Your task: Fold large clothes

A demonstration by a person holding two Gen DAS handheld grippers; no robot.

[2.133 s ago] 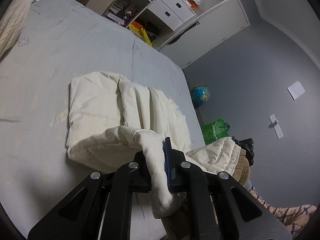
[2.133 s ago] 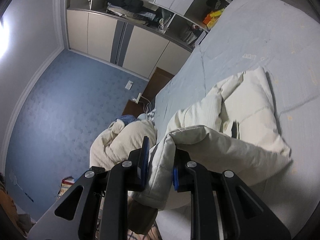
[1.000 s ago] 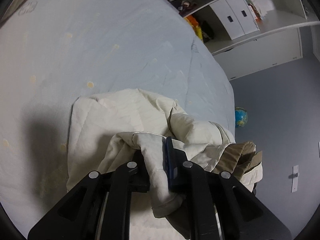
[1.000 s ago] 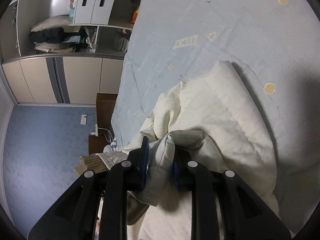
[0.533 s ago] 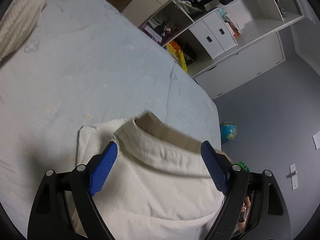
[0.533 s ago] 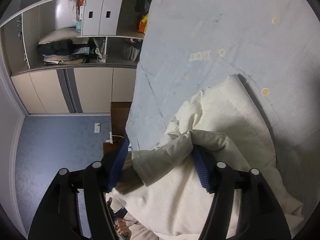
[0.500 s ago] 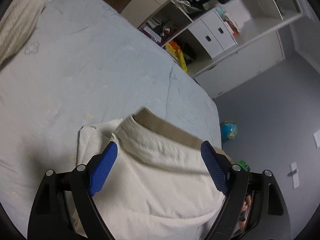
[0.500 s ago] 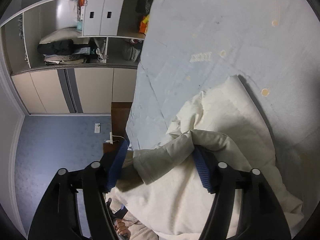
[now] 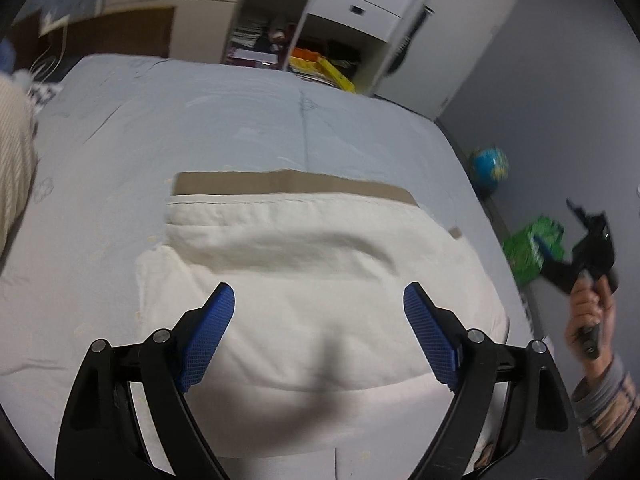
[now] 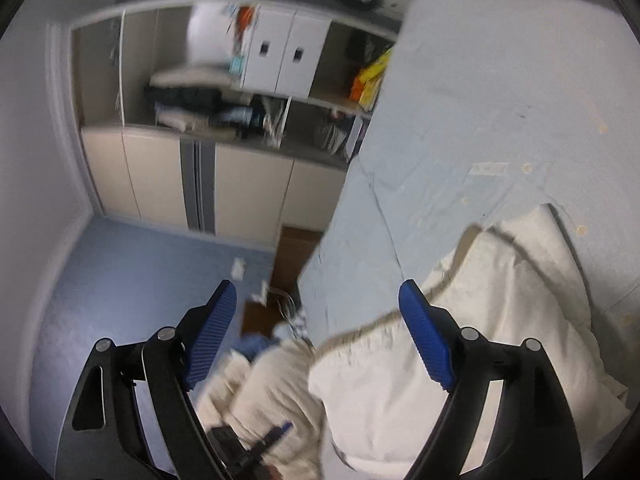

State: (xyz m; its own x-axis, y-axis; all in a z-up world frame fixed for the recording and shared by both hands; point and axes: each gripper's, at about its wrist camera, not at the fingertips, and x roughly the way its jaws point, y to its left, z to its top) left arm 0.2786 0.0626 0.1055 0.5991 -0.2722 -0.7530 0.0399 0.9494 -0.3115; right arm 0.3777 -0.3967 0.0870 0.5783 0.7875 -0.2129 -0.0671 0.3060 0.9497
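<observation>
A large cream garment (image 9: 320, 280) lies folded flat on the light blue bed (image 9: 240, 120), with a tan band (image 9: 288, 186) along its far edge. My left gripper (image 9: 319, 320) hovers above it, open, nothing between its blue pads. In the right wrist view the garment (image 10: 480, 320) lies at the lower right. My right gripper (image 10: 316, 332) is raised off it beside the bed (image 10: 500, 100), its jaws opening and empty. The right gripper (image 9: 588, 248) also shows in the left wrist view, held in a hand (image 9: 588, 312) off the bed's right edge.
White shelves and drawers (image 9: 340, 8) stand behind the bed, with a brown nightstand (image 9: 100, 32) at the back left. A globe (image 9: 488, 166) and a green bag (image 9: 532, 248) sit on the floor to the right. A cream ribbed pillow (image 9: 12, 152) lies at the left.
Both grippers were shut on folds of the garment; both have let go, opened wide and risen. The garment now lies flat, folded over on itself.
</observation>
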